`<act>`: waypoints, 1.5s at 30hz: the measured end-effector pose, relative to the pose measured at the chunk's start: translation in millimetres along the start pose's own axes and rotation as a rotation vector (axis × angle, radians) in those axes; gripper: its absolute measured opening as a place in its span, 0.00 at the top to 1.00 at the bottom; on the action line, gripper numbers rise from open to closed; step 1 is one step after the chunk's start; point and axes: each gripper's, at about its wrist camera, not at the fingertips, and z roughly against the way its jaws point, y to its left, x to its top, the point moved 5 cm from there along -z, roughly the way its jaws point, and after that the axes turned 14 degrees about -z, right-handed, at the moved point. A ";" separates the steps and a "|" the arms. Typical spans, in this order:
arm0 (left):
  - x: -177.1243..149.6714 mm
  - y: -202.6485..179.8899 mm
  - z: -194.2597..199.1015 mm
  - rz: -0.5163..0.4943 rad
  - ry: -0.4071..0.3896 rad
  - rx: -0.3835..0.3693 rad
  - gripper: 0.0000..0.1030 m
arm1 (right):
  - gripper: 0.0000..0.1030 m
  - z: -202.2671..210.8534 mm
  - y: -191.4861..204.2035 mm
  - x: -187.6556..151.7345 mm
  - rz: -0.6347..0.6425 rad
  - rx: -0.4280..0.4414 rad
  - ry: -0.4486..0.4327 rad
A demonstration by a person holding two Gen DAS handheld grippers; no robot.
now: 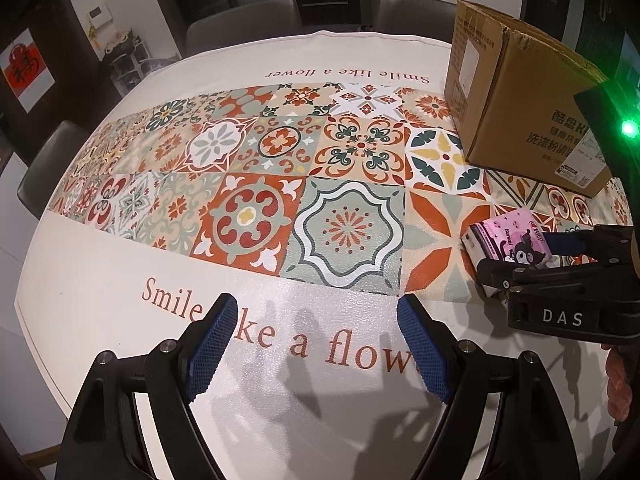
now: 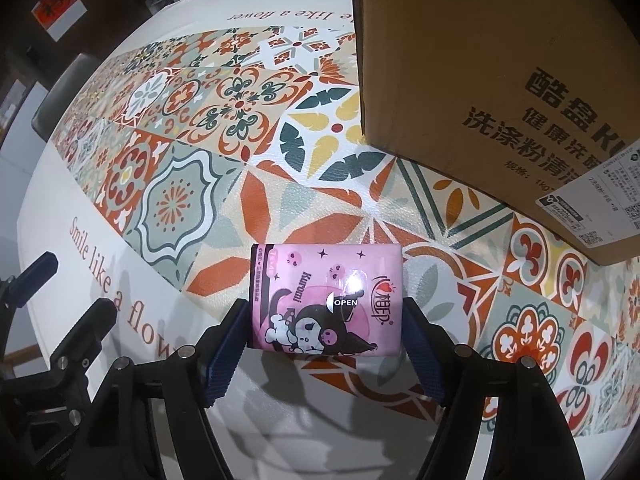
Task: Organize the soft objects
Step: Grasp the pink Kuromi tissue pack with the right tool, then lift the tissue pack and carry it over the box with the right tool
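**Right gripper straddling pink tissue pack, left gripper idle**

Right gripper [image 2: 324, 320] points steeply down at the table [image 2: 48, 208], jaws set on either side of a pink tissue pack [image 2: 324, 296] with a cartoon character and an "OPEN" tab printed on it. The left blue pad [image 2: 224, 356] sits against the pack's left edge and the right pad [image 2: 424, 348] against its right edge. Contact looks likely, but whether the pads really press on the pack I cannot tell; the pack shows no squeeze or dent. It appears to lie flat on the patterned tablecloth [image 2: 200, 152], near edge between the fingers, far edge past the fingertips toward a cardboard box [image 2: 480, 80].

The box stands upright on the cloth behind and right of the pack, well clear of it, with Chinese print and a shipping label on its side. From the left wrist view its top flaps [image 1: 492, 12] are open.

Left gripper [image 1: 318, 320] hangs over the white border of the cloth, above the "Smile like a flower" lettering [image 1: 276, 340] — jaws wide apart, blue pads [image 1: 212, 344] bare, nothing between them. In that view the right gripper [image 1: 560, 264] shows at the right edge with the tissue pack [image 1: 508, 240] under its fingers; part of a hand [image 1: 620, 384] is just visible below it.

Grey chairs [image 1: 244, 20] stand around the far side of the table.
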 end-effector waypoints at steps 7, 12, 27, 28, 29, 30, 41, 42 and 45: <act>2.0 -2.7 7.5 -0.006 -0.020 -0.005 0.20 | 0.28 17.0 -4.8 -6.1 -0.010 0.000 -0.050; 6.3 -7.6 16.0 -0.017 -0.044 -0.024 0.20 | 0.28 36.6 -10.0 -8.9 -0.031 -0.001 -0.101; 35.8 -20.3 52.3 -0.066 -0.158 -0.040 0.18 | 0.28 101.9 -24.8 -8.5 -0.069 -0.025 -0.276; 38.6 -21.4 55.2 -0.071 -0.167 -0.041 0.18 | 0.28 104.8 -24.8 -7.7 -0.070 -0.026 -0.285; 41.0 -22.5 57.8 -0.075 -0.176 -0.041 0.18 | 0.28 109.3 -26.1 -7.1 -0.072 -0.026 -0.295; 44.2 -23.5 61.2 -0.079 -0.187 -0.042 0.18 | 0.28 114.2 -27.7 -6.5 -0.076 -0.026 -0.307; 68.2 -32.6 91.7 -0.108 -0.280 -0.049 0.17 | 0.28 156.8 -40.5 0.2 -0.117 -0.014 -0.415; 70.3 -33.3 94.5 -0.110 -0.289 -0.050 0.16 | 0.28 161.4 -41.8 0.9 -0.120 -0.012 -0.427; 75.6 -35.2 100.7 -0.111 -0.308 -0.051 0.16 | 0.28 170.6 -43.4 1.9 -0.126 -0.008 -0.452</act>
